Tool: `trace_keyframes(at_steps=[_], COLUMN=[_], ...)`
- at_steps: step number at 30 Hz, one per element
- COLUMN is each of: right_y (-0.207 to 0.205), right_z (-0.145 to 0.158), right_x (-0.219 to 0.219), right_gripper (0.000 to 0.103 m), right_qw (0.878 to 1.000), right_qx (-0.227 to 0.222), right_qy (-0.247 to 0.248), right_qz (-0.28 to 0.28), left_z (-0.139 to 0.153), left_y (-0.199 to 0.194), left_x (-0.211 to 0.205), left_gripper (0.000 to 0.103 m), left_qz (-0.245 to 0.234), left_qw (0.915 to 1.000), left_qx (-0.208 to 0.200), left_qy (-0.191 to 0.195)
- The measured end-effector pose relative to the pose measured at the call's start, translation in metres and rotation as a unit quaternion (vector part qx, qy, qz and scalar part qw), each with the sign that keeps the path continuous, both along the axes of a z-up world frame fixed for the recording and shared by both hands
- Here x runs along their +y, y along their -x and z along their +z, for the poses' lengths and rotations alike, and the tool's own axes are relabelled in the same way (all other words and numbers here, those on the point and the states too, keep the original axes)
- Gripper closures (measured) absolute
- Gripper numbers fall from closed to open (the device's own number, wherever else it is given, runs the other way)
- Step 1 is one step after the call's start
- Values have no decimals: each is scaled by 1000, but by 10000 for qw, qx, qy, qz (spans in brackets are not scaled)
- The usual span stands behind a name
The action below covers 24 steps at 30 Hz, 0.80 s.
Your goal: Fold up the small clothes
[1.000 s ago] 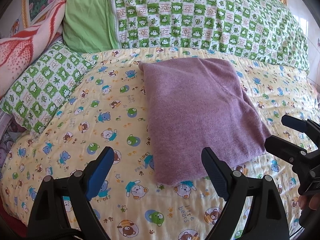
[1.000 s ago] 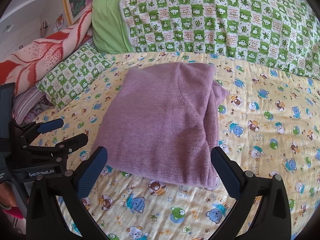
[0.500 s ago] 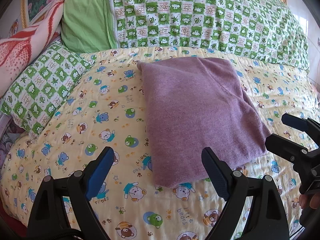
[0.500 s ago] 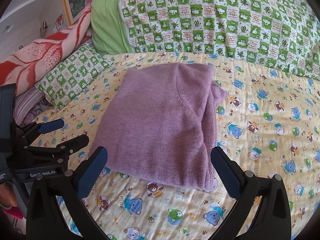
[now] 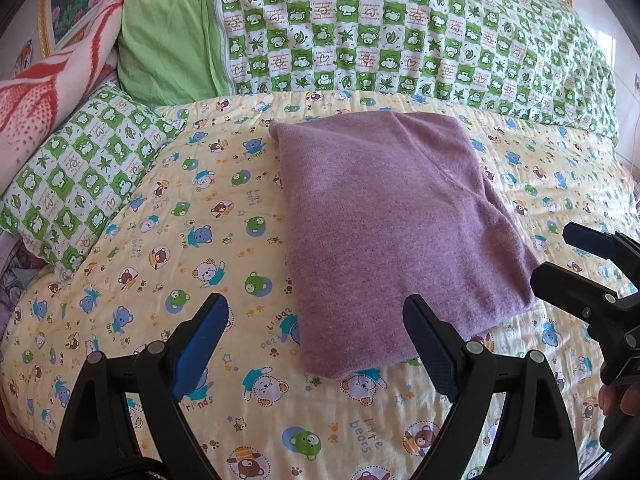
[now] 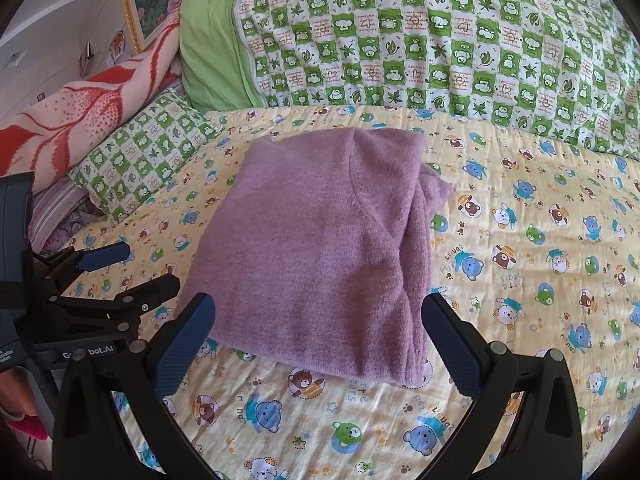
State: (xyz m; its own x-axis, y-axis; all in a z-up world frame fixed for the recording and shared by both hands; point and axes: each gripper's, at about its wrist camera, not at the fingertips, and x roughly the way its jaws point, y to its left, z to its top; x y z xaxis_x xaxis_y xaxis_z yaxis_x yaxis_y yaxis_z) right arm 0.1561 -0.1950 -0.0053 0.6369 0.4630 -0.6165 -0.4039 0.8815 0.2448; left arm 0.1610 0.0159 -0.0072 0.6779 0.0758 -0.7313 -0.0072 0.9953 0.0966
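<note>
A purple knit garment (image 5: pixel 392 232) lies folded into a rough rectangle on the yellow bear-print bedsheet (image 5: pixel 192 240); it also shows in the right wrist view (image 6: pixel 320 256), with layered folds along its right side. My left gripper (image 5: pixel 316 340) is open and empty, just short of the garment's near left corner. My right gripper (image 6: pixel 320 340) is open and empty, just short of the garment's near edge. Each gripper shows at the side of the other's view, the right one (image 5: pixel 580 268) and the left one (image 6: pixel 124 272).
A large green-and-white checked pillow (image 5: pixel 400 28) lies behind the garment. A smaller checked pillow (image 5: pixel 80 172) and a red-and-cream blanket (image 5: pixel 44 96) are at the left. The sheet's near edge is below the grippers.
Both views have shifted slightly; the garment sits a little lower and closer in frame. Both grippers stay open and the garment has not been touched.
</note>
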Motion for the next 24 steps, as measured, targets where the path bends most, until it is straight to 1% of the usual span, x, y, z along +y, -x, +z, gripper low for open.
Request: trace_keyframes(at_steps=[14,24], right_y=[-4,-9], right_z=[2,1], right_x=[-2,-5], right_gripper=[0,0], right_qw=[10000,10000], right_qx=[-6,54], right_qy=[-54,-66], right_qz=[10,-5], left_z=[2,1], left_y=[-5,-10], left_x=[-1,-4], left_gripper=[13,13], left_qz=[10,50], left_qw=[10000,10000], left_qx=[7,-7], left_qy=[0,-76])
